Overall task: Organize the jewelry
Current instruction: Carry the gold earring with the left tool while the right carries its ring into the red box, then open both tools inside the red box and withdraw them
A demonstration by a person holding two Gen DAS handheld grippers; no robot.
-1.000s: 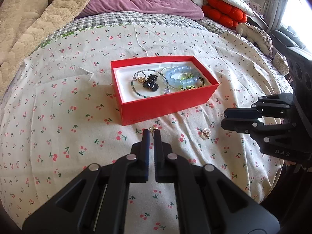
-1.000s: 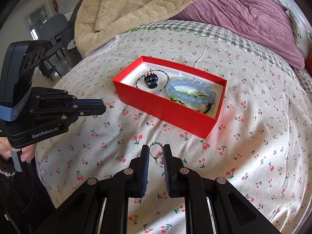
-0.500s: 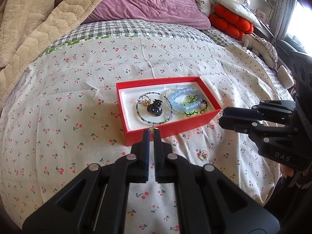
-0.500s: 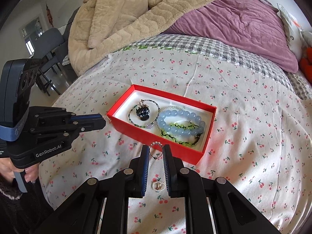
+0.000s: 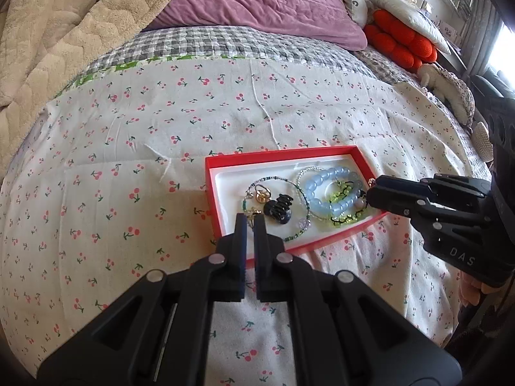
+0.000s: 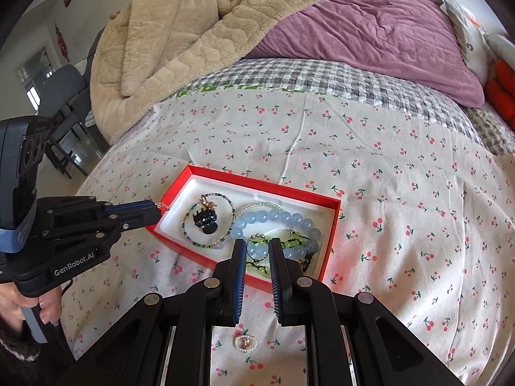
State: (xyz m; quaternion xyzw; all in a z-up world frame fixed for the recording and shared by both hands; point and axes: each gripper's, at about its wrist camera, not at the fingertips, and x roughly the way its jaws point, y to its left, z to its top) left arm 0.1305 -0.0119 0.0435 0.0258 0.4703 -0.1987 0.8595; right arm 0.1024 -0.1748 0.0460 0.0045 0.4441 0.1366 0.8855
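Both grippers moved over red box (image 5: 273, 160); cherry-print bedsheet (image 5: 128, 160) beneath.

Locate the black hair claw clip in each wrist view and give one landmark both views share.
Left wrist view: black hair claw clip lies in the red box, just beyond the left gripper.
Right wrist view: the clip lies in the box's left half, inside the thin beaded loop.
Shared landmark: the pale blue bead bracelet, to the clip's right in both.
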